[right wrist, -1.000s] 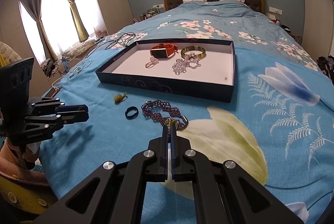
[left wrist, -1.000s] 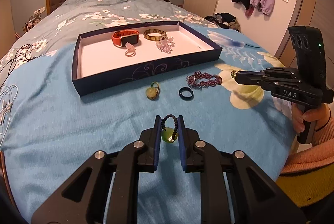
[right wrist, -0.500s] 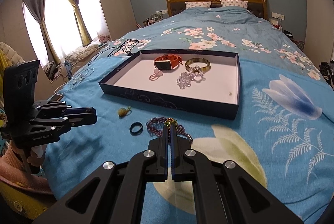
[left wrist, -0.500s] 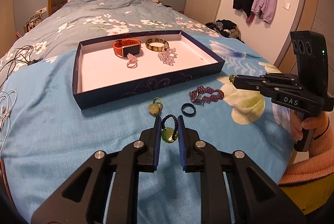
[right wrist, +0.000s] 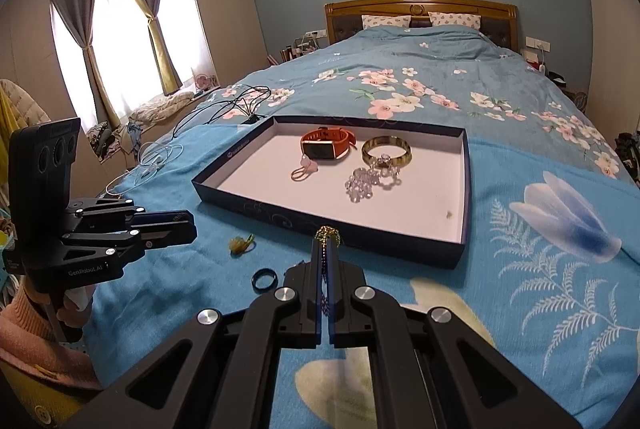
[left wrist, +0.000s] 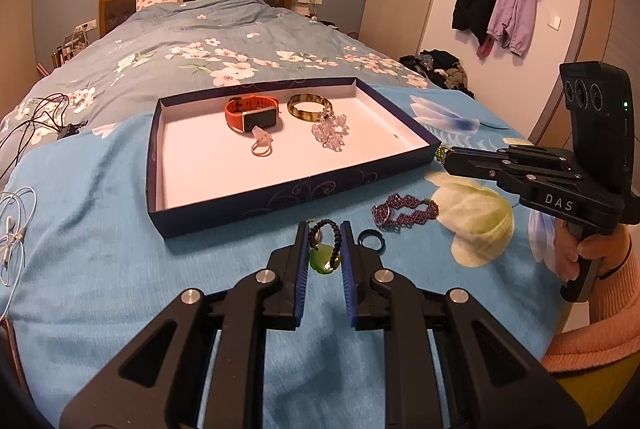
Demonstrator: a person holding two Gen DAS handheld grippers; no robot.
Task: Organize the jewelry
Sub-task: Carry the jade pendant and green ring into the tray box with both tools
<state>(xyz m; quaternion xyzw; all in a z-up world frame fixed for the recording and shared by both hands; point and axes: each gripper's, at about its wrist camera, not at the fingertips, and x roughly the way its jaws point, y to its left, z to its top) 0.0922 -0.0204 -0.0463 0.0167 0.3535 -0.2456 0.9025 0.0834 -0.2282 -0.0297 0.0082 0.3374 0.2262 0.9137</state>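
Purple bracelet [left wrist: 404, 213] left view only, curtains [right wrist: 120, 41] right

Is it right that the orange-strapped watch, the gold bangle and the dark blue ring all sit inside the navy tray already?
Not quite. The dark blue ring lies on the blue bedspread, outside the navy tray, near its front wall. The orange-strapped watch and gold bangle do sit inside. The left wrist view shows this.

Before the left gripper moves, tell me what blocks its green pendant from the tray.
Only the tray's near wall stands between the green pendant, pinched in the left gripper, and the tray floor; it must go over it.
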